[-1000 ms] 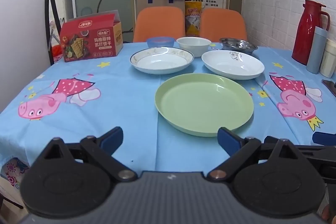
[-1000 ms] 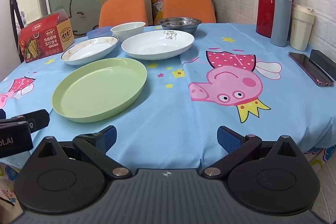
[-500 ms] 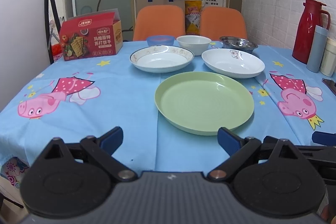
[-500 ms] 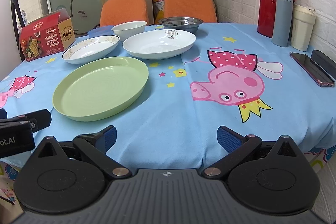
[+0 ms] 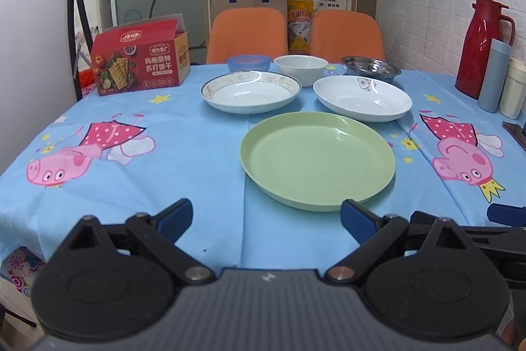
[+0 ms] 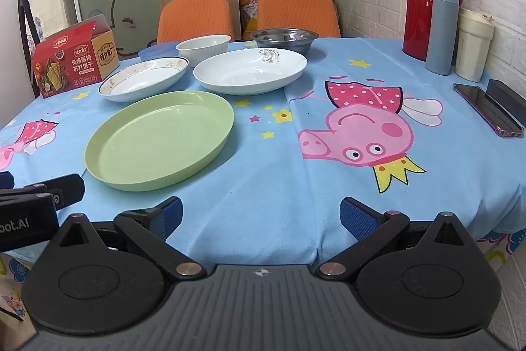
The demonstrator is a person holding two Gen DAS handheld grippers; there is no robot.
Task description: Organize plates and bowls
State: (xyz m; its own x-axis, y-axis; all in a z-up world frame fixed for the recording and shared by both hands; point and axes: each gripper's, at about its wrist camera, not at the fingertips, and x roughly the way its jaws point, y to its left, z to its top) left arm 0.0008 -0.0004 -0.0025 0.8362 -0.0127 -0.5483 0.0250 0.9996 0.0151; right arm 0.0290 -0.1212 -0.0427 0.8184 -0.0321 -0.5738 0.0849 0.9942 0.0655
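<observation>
A green plate [image 5: 317, 158] [image 6: 161, 138] lies nearest on the blue cartoon tablecloth. Behind it sit a gold-rimmed white plate [image 5: 251, 91] [image 6: 144, 78] and a white plate with a flower mark [image 5: 361, 98] [image 6: 250, 72]. Further back stand a blue bowl [image 5: 249, 62], a white bowl [image 5: 300, 65] [image 6: 203, 47] and a steel bowl [image 5: 370, 68] [image 6: 284, 39]. My left gripper [image 5: 266, 217] is open at the table's near edge, just short of the green plate. My right gripper [image 6: 261, 216] is open too, to the plate's right, holding nothing.
A red cracker box [image 5: 139, 53] stands at the back left. A red thermos [image 6: 430, 2], a grey flask [image 6: 443, 30] and a cream cup [image 6: 473, 50] line the right wall, with a phone [image 6: 486, 109] beside them. Two orange chairs [image 5: 248, 35] face the far side.
Both grippers have crept slightly forward and up toward the table. Nothing on the table has moved.
</observation>
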